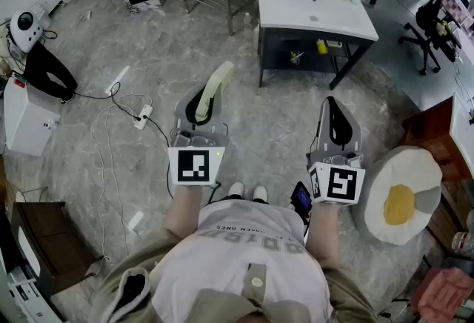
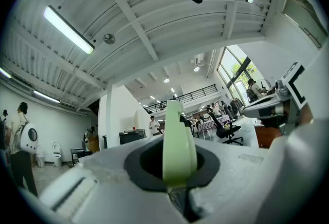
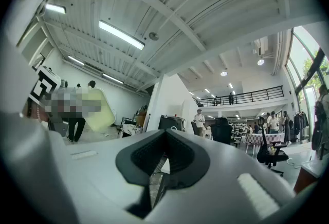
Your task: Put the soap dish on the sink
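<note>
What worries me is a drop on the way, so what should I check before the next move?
1. Soap dish held by the fingers of the left gripper: ok.
2. Right gripper shut, nothing in it: ok.
3. Sink within placing range: not ok, it stands ahead across the floor.
4. Bare room on the sink top: ok.
5. Power strip off the way: ok, it lies to the left.
6. Grip firm enough for walking: cannot tell.
</note>
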`<state>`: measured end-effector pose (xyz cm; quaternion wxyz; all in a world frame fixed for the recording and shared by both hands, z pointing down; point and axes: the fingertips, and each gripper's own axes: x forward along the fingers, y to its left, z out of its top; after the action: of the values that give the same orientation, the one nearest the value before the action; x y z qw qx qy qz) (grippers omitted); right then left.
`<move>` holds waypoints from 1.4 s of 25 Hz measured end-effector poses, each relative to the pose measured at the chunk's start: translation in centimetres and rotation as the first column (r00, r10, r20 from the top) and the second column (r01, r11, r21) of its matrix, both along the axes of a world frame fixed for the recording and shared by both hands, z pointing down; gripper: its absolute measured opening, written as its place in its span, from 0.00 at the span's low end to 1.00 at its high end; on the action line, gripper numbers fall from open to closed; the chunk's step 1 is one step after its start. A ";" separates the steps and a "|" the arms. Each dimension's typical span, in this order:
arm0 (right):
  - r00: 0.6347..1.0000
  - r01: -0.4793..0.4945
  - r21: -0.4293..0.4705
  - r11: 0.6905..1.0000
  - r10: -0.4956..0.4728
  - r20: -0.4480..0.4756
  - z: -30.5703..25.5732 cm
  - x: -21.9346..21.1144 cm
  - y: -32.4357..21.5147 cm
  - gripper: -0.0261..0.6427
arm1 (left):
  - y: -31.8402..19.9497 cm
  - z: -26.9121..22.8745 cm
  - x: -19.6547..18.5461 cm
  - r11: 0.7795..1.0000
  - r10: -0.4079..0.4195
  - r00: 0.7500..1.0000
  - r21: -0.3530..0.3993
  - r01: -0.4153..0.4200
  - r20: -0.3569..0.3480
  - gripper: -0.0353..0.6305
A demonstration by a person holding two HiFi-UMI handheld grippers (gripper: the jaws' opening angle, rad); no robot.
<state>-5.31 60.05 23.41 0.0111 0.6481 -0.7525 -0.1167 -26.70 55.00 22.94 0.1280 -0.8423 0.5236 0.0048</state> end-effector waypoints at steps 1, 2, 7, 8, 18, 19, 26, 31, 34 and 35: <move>1.000 -0.001 0.000 1.000 0.001 -0.002 0.0 0.1 0.0 0.03 | 0.0 0.0 0.1 1.000 -0.001 1.000 0.000 0.001 -0.006 0.08; 1.000 -0.001 -0.001 1.000 0.001 -0.003 0.1 0.2 0.0 0.03 | 0.0 -0.1 0.2 1.000 -0.002 1.000 0.001 0.002 -0.010 0.08; 1.000 -0.001 -0.006 1.000 0.001 -0.009 0.2 0.6 -0.1 0.03 | -0.1 0.0 0.7 1.000 -0.001 1.000 -0.001 0.001 -0.003 0.08; 1.000 0.001 -0.006 1.000 -0.001 -0.011 0.2 0.6 -0.2 0.03 | -0.1 0.1 0.8 1.000 -0.002 1.000 -0.003 0.002 -0.007 0.08; 1.000 0.017 -0.032 0.999 -0.017 -0.021 0.8 1.8 -1.5 0.03 | -1.1 0.5 1.7 0.999 -0.025 1.000 -0.022 0.025 0.015 0.08; 1.000 0.018 -0.033 0.999 -0.019 -0.016 0.8 2.0 -1.7 0.03 | -1.3 0.5 1.8 0.999 -0.029 0.999 -0.020 0.029 0.015 0.07; 0.986 0.102 0.011 0.995 -0.103 0.129 0.1 4.8 -2.5 0.04 | -1.8 0.0 3.3 0.998 -0.063 0.998 -0.007 0.063 0.012 0.07; 0.966 0.138 0.062 0.988 -0.148 0.211 -0.5 6.9 -3.2 0.39 | -1.9 0.2 3.5 0.996 -0.093 0.995 0.000 0.093 0.023 0.07; 0.963 0.137 0.072 0.988 -0.150 0.223 -0.3 7.7 -3.6 0.46 | -2.2 1.2 3.2 0.993 -0.114 0.993 -0.026 0.114 0.017 0.08; 0.963 0.136 0.069 0.988 -0.148 0.226 -0.2 7.9 -3.8 0.47 | -2.4 1.4 3.2 0.992 -0.118 0.993 -0.033 0.118 0.016 0.08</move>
<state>2.64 56.29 23.23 -0.1018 0.6018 -0.7898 -0.0611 -23.52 52.60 24.32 0.1174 -0.8120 0.5715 -0.0175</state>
